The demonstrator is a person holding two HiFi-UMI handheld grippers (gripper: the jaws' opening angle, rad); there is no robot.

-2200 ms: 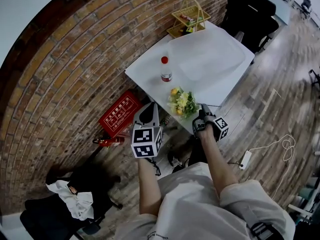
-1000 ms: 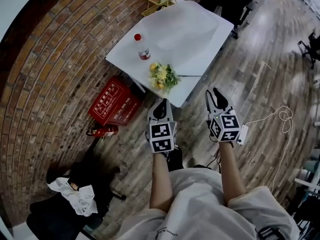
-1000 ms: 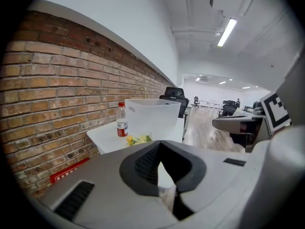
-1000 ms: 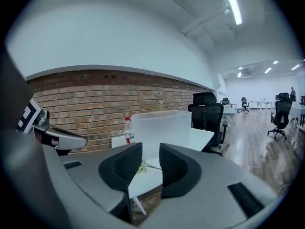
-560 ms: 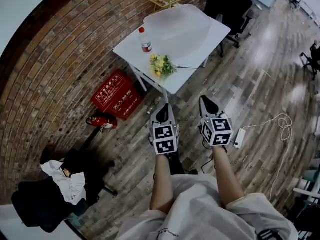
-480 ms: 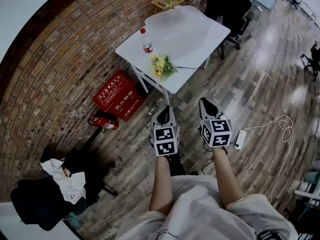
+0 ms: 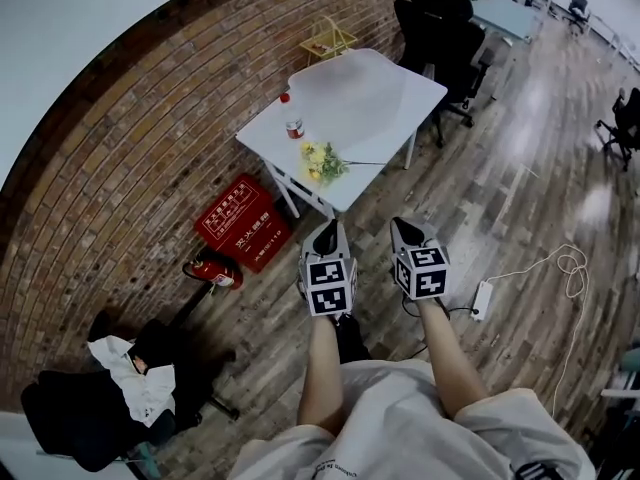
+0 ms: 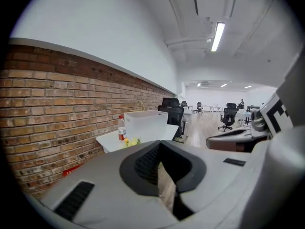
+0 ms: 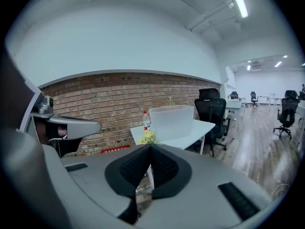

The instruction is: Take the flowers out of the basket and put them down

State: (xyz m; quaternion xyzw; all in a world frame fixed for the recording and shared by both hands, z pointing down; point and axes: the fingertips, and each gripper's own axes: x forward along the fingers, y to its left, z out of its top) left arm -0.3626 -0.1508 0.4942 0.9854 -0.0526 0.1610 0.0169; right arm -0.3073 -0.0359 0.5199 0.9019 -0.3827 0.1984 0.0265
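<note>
The yellow flowers (image 7: 320, 160) lie on the near end of the white table (image 7: 400, 80), apart from both grippers; they also show as the flowers (image 8: 132, 141) and the flowers (image 9: 149, 137). A yellow wire basket (image 7: 327, 40) stands at the table's far end by the brick wall. I stand back from the table. My left gripper (image 7: 326, 230) hangs over the wooden floor, shut and holding nothing (image 8: 160, 161). Beside it, my right gripper (image 7: 404, 226) has its jaws closing their last bit, tips meeting with nothing between them (image 9: 150, 148).
A bottle with a red cap (image 7: 293, 125) and a clear white tub (image 7: 365, 93) stand on the table. A red box (image 7: 243, 223) and a fire extinguisher (image 7: 212, 268) lie by the wall. Black office chairs (image 7: 440, 28) stand beyond the table; a power strip (image 7: 482, 300) lies at right.
I have backed away from the table, so it looks smaller and farther off. The flowers stay lying on it. The right gripper's jaws, open a second ago, have come together.
</note>
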